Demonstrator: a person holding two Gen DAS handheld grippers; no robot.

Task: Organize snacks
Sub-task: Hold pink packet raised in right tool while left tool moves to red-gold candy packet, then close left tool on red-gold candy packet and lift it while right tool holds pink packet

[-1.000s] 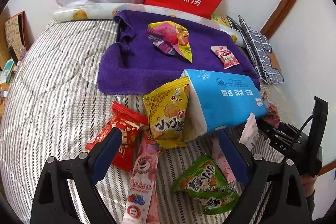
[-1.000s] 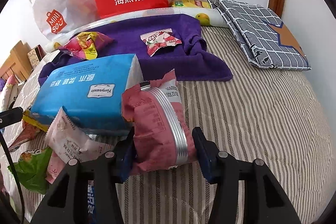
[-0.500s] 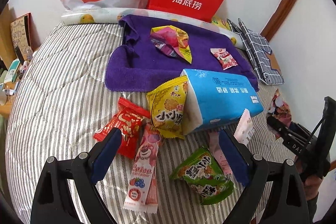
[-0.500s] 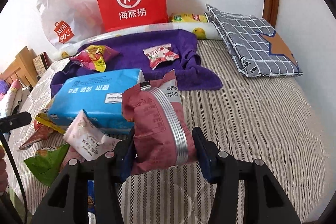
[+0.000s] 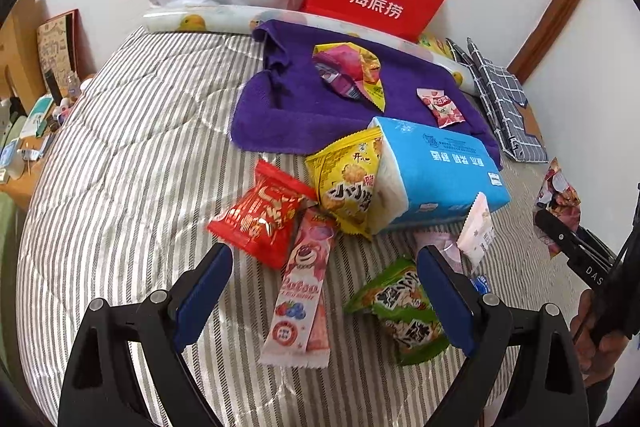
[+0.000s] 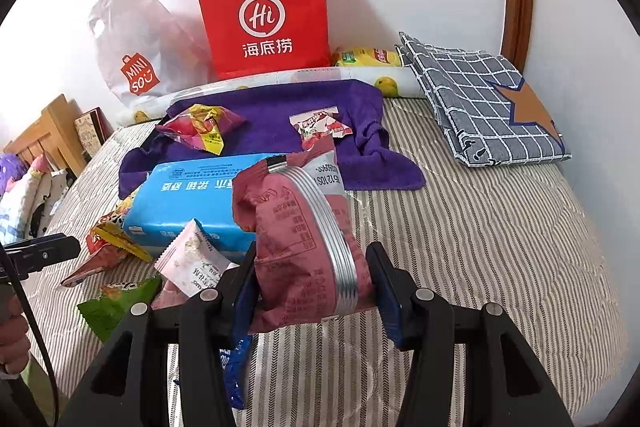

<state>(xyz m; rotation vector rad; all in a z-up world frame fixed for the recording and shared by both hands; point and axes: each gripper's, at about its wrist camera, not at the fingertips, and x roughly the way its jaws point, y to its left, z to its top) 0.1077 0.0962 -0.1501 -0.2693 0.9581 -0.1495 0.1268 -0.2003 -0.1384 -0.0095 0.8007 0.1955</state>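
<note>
Two snack packets [image 5: 439, 105] lie on the towel [image 5: 292, 115], tissue pack [image 5: 440, 171] before it.

left gripper [image 5: 324, 291] jaws spread wide above a pink snack stick [image 5: 299, 301] on the striped bed [image 5: 120, 187].

A red paper bag [image 6: 262, 23] stands against the wall beside a white plastic bag [image 6: 132, 43]; a purple towel [image 5: 296, 107] lies on the striped bed [image 5: 120, 155]; a blue tissue pack [image 5: 440, 167] touches the towel; a checked cloth [image 6: 480, 99] lies apart.
</note>
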